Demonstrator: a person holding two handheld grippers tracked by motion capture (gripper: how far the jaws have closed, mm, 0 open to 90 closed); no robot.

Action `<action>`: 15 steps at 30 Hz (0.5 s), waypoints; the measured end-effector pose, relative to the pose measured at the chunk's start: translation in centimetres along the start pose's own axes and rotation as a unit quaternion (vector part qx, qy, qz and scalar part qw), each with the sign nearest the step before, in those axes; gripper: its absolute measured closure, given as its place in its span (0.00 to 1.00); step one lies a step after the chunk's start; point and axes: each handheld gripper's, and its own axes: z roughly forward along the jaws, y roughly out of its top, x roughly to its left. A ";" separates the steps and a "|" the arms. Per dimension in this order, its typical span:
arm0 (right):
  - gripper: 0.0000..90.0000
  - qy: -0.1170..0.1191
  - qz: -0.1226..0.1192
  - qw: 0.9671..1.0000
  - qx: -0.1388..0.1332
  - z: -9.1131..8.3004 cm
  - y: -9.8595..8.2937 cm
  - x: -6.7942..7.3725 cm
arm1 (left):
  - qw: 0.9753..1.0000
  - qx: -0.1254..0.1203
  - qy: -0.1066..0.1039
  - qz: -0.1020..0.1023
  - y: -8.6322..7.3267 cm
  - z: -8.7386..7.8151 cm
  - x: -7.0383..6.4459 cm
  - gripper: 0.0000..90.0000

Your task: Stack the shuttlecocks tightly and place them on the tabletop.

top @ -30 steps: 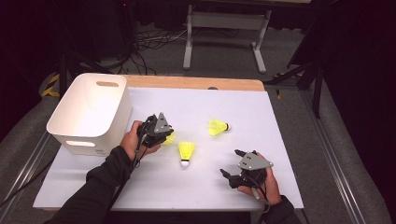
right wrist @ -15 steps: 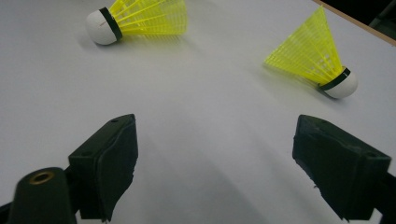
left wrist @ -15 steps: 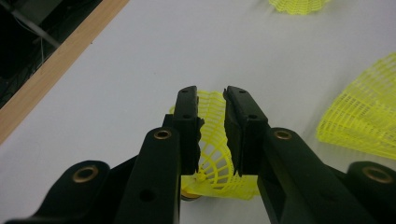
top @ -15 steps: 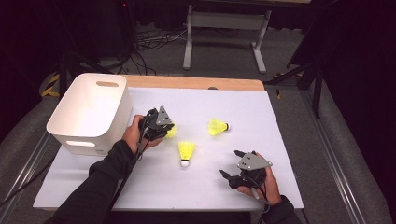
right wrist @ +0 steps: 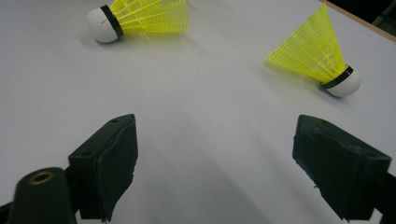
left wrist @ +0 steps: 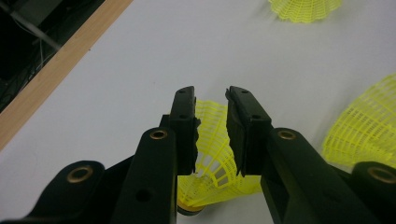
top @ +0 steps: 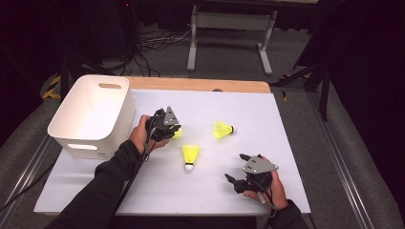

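Three yellow shuttlecocks are on the white table sheet (top: 286, 157). My left gripper (top: 173, 130) (left wrist: 210, 98) is shut on the mesh skirt of one shuttlecock (top: 177, 133) (left wrist: 212, 156), just right of the white bin (top: 93, 114). A second shuttlecock (top: 190, 155) (left wrist: 364, 130) (right wrist: 140, 16) lies mid-table with its cork toward me. The third shuttlecock (top: 222, 129) (left wrist: 303, 7) (right wrist: 317, 51) lies farther back to the right. At the front right, my right gripper (top: 237, 168) (right wrist: 215, 140) is open wide and holds nothing.
The bin stands at the table's left side, its rim higher than the grippers. A wooden edge (top: 200, 85) runs along the far side of the table. Beyond it are a metal stand (top: 229, 28) and cables on the floor.
My left gripper, still holding its shuttlecock, has shifted slightly away from me. The right gripper and the two loose shuttlecocks have not moved.
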 end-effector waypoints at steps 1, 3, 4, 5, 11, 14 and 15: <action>0.17 0.000 0.000 1.000 0.000 0.0 0.0 0.0 | 1.000 0.002 0.000 0.003 0.1 0.0 -0.1 0.82; 0.17 0.001 0.000 1.000 0.001 0.0 0.0 0.0 | 1.000 0.003 -0.001 0.004 0.1 0.0 -0.2 0.82; 0.17 0.001 -0.001 1.000 0.001 0.0 0.0 0.0 | 1.000 0.004 0.002 0.002 0.1 0.0 -0.2 0.82; 0.17 0.001 -0.001 1.000 0.001 0.0 0.0 0.0 | 1.000 0.006 0.003 0.001 0.2 0.1 -0.2 0.82; 0.16 0.001 -0.002 1.000 0.002 0.0 0.0 0.0 | 1.000 -0.001 0.010 0.001 0.5 -0.1 -0.2 0.80; 0.17 0.002 -0.002 1.000 0.002 0.0 0.0 0.1 | 1.000 0.000 0.009 0.004 0.6 -0.2 -0.3 0.80; 0.17 0.003 -0.002 1.000 0.004 0.0 0.0 0.1 | 1.000 -0.001 0.008 0.003 0.6 -0.2 -0.3 0.80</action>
